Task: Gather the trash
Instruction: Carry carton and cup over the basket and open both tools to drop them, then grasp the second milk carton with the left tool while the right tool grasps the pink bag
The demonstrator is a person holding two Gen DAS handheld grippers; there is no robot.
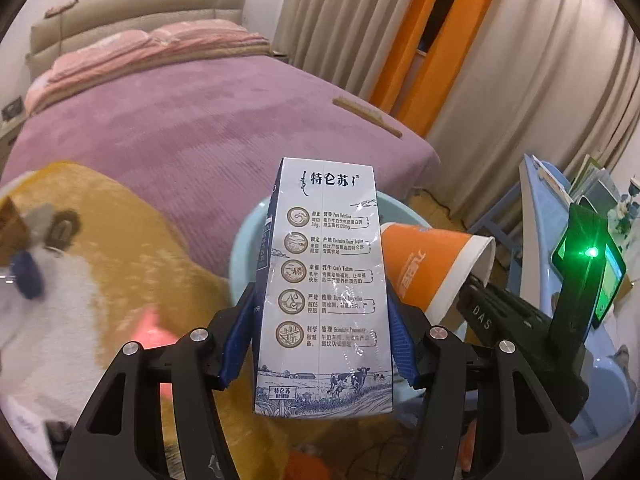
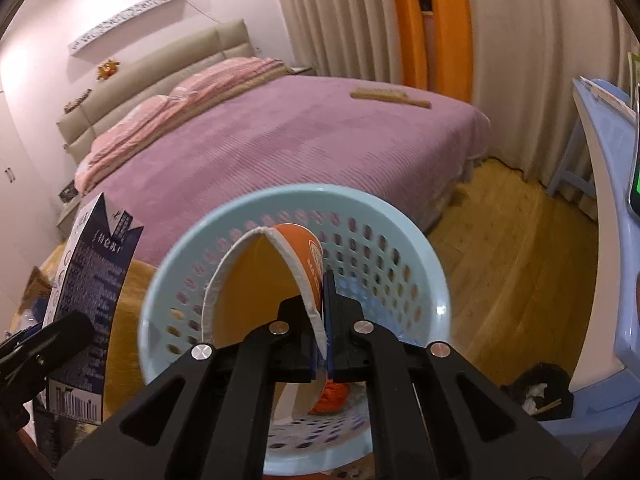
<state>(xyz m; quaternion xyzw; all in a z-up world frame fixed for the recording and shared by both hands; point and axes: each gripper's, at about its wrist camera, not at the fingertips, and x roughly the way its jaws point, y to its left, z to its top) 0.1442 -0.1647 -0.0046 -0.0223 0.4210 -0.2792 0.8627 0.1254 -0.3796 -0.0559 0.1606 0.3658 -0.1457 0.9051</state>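
Beyond both pairs of tongs stretches the bed [image 2: 280,144] under a purple cover, with a long wooden brush [image 2: 390,98] lying on its far corner. Pale pleated curtains [image 2: 340,20] hang behind it. To the right of the right tongs stands a blue plastic table [image 2: 600,184], and a large yellow and white plush toy [image 1: 120,248] fills the space to the left of the left tongs.

Directly ahead of and under the right gripper [image 2: 322,344] sits the light blue perforated basket [image 2: 304,196], its round rim open toward the camera, with something orange lying at its bottom.

The left gripper [image 1: 320,344] is clamped on the milk carton [image 1: 328,280], its blue pads pressing the two narrow sides low down, the carton standing upright between them. The basket rim shows just behind the carton.

The right gripper's jaws are pinched together on the wall of the orange paper cup [image 2: 280,280], one pad inside the rim and one outside. The cup hangs tilted above the basket's opening, its mouth turned toward the left tongs
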